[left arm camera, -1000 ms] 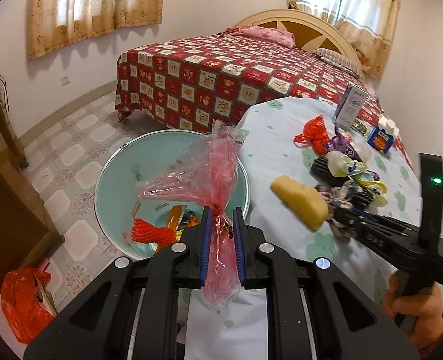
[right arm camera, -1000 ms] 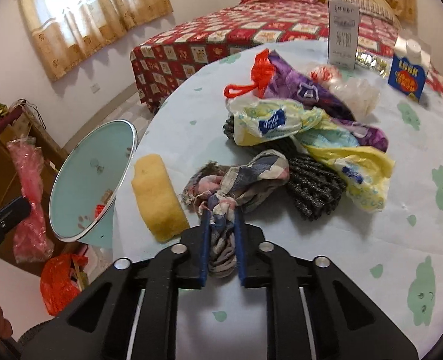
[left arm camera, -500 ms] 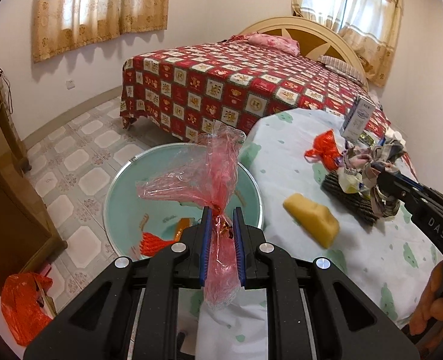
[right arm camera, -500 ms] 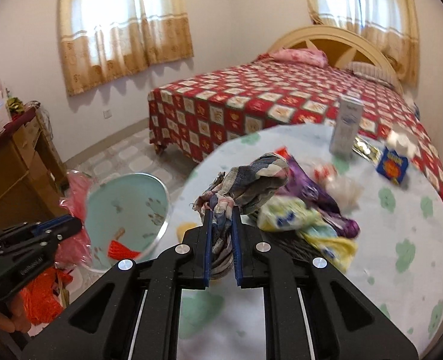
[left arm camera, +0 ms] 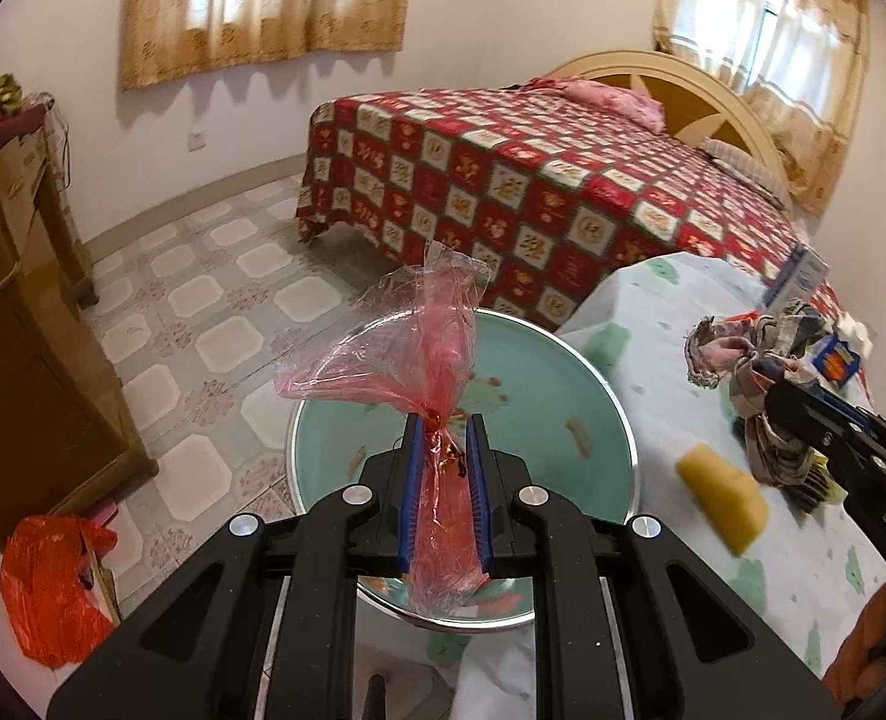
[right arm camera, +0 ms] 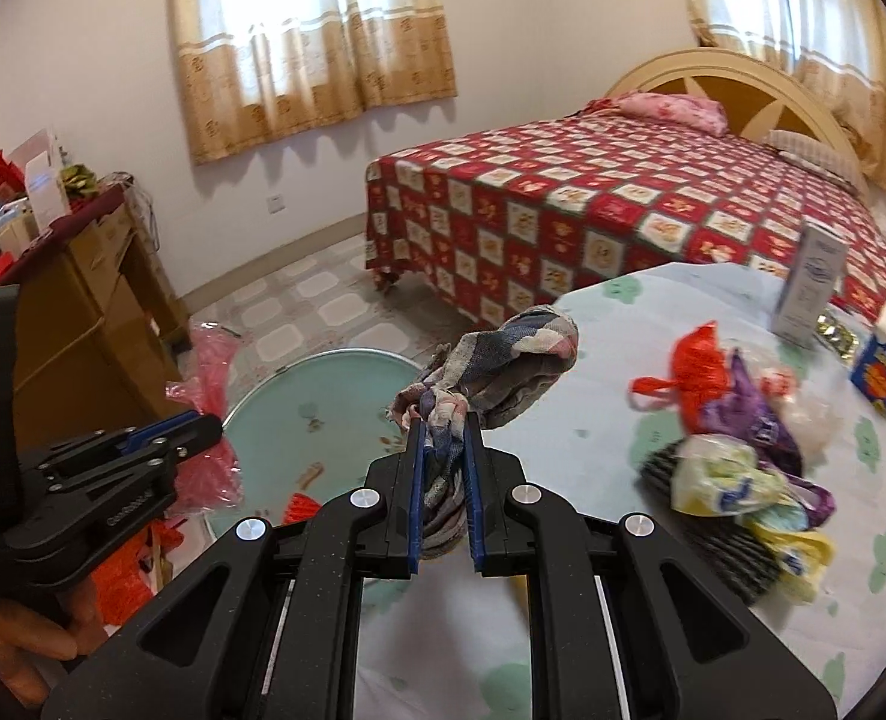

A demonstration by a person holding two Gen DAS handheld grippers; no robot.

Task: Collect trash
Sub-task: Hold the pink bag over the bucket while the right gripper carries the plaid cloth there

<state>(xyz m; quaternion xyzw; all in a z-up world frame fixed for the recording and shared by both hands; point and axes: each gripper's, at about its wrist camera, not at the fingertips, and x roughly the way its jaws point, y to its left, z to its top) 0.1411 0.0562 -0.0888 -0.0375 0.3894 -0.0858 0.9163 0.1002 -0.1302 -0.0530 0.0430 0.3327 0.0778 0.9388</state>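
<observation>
My left gripper point(left arm camera: 445, 420) is shut on a crumpled pink plastic wrapper point(left arm camera: 419, 354) and holds it above the teal round bin point(left arm camera: 539, 372) beside the table. My right gripper point(right arm camera: 443, 420) is shut on a patchwork rag point(right arm camera: 503, 360), lifted above the table edge near the bin point(right arm camera: 323, 396). The rag point(left arm camera: 755, 372) and right gripper also show at the right of the left wrist view. The left gripper point(right arm camera: 143, 438) with the wrapper shows at the left of the right wrist view.
A yellow sponge point(left arm camera: 722, 492) lies on the table point(left arm camera: 803, 540). A heap of wrappers and a red bag point(right arm camera: 737, 438) lies on the table with cartons point(right arm camera: 809, 288). A bed point(right arm camera: 623, 210) stands behind, a wooden cabinet point(left arm camera: 23, 312) and orange bag point(left arm camera: 47, 582) at the left.
My right gripper has lifted the rag off the table and carried it left toward the bin. My left gripper has kept the pink wrapper over the bin, rising slightly.
</observation>
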